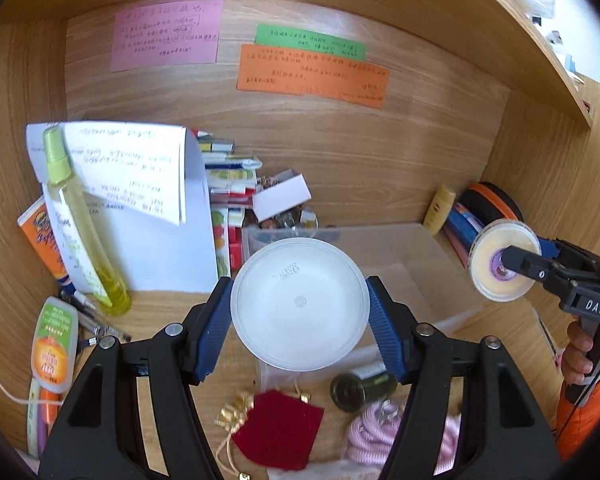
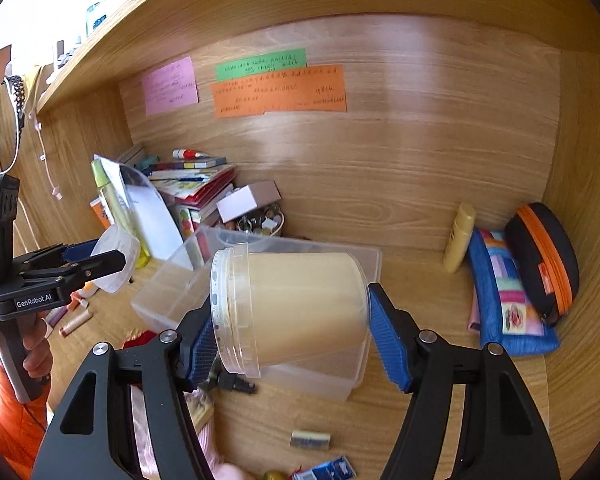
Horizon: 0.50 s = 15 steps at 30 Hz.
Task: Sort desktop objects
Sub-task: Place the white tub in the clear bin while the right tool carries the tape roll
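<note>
Lettering on my right gripper (image 1: 518,258) reads "DAS"; on my left gripper (image 2: 116,258), "GenRobot.AI". Handwriting on the pink, green and orange paper notes (image 1: 312,76) is too small for me to read. My left jaws clamp a round translucent plastic lid (image 1: 300,304) by its rim. My right jaws grip a clear plastic jar of cream-coloured contents (image 2: 296,308), tilted above the rectangular clear plastic bin (image 2: 172,288) on the wooden surface (image 2: 428,304). A red velvet pouch (image 1: 278,432) lies nearby.
</note>
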{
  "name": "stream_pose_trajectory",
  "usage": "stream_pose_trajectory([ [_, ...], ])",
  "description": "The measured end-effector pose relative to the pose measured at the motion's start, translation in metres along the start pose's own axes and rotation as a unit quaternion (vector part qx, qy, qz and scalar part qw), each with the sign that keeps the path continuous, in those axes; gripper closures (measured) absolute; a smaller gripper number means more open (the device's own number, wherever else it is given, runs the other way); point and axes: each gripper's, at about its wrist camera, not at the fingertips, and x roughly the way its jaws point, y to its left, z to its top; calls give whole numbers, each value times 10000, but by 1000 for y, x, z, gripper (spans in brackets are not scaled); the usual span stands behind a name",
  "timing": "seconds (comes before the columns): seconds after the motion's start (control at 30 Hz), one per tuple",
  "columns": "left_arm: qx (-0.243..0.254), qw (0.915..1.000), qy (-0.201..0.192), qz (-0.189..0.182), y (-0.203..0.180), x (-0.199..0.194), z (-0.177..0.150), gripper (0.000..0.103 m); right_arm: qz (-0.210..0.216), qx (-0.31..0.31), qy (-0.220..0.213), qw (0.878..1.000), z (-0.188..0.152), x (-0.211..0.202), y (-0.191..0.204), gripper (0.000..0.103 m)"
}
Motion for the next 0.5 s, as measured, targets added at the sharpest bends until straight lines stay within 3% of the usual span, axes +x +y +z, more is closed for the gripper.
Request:
stream_pose_trajectory([
  [0.27, -34, 10000, 40, 47, -5, 28, 18, 39, 130, 46, 31, 9999, 16, 26, 2, 39],
  [0.5, -138, 9986, 506, -50, -9, 70, 14, 39, 155, 153, 279, 9994, 14, 60, 0, 39],
])
